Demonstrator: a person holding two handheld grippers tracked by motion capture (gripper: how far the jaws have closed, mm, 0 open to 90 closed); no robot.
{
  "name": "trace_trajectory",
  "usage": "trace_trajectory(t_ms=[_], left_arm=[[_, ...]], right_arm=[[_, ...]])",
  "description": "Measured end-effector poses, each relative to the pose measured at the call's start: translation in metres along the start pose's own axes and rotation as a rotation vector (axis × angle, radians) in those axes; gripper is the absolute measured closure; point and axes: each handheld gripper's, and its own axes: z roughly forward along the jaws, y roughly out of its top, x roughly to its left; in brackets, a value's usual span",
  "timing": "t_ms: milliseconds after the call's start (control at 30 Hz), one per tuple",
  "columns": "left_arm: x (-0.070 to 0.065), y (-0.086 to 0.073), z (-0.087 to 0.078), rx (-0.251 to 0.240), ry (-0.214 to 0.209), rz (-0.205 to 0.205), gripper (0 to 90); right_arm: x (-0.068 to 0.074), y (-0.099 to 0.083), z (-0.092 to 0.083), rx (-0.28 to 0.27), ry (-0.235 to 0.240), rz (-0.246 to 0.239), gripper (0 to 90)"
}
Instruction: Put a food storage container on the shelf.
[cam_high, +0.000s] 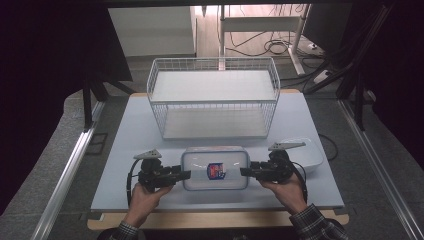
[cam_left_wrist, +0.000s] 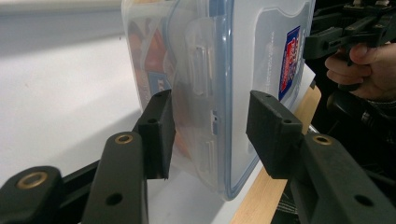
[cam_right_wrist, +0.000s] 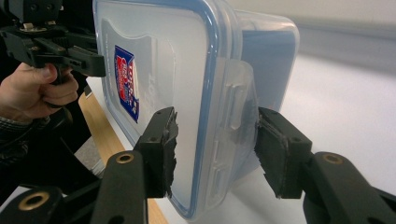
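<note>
A clear plastic container (cam_high: 231, 165) with a blue-rimmed lid and a red and blue label lies near the table's front edge. My left gripper (cam_high: 186, 174) is shut on its left end and my right gripper (cam_high: 244, 171) on its right end. In the left gripper view the container (cam_left_wrist: 210, 70) sits between the jaws of my left gripper (cam_left_wrist: 210, 126), one pad on the lid and one under the base. The right gripper view shows the same hold: my right gripper (cam_right_wrist: 215, 144) clamps the container (cam_right_wrist: 187, 70) at its side latch. Orange contents show through the wall.
A white wire basket (cam_high: 160, 115) with a shelf stands behind the container at mid-table. A white dish (cam_high: 312, 150) lies behind the right hand. The pale blue tabletop (cam_high: 125, 150) ends in a wooden front edge (cam_high: 215, 220).
</note>
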Motion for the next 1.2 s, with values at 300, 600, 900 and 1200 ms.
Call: trace_trajectory(t_ms=[300,600,900,1200], left_arm=[[-0.004,0.016,-0.009,-0.031,0.014,0.046,52.6],[-0.011,0.042,-0.02,-0.064,0.023,0.08,52.5],[-0.017,0.072,-0.03,-0.093,0.024,0.102,52.5],[-0.018,0.099,-0.042,-0.121,0.037,0.116,52.5]], right_arm=[[0.006,0.017,-0.006,-0.038,-0.005,-0.048,50.5],[0.013,0.041,-0.016,-0.079,-0.018,-0.094,50.5],[0.018,0.074,-0.03,-0.124,-0.015,-0.117,51.0],[0.02,0.108,-0.034,-0.152,-0.005,-0.128,51.2]])
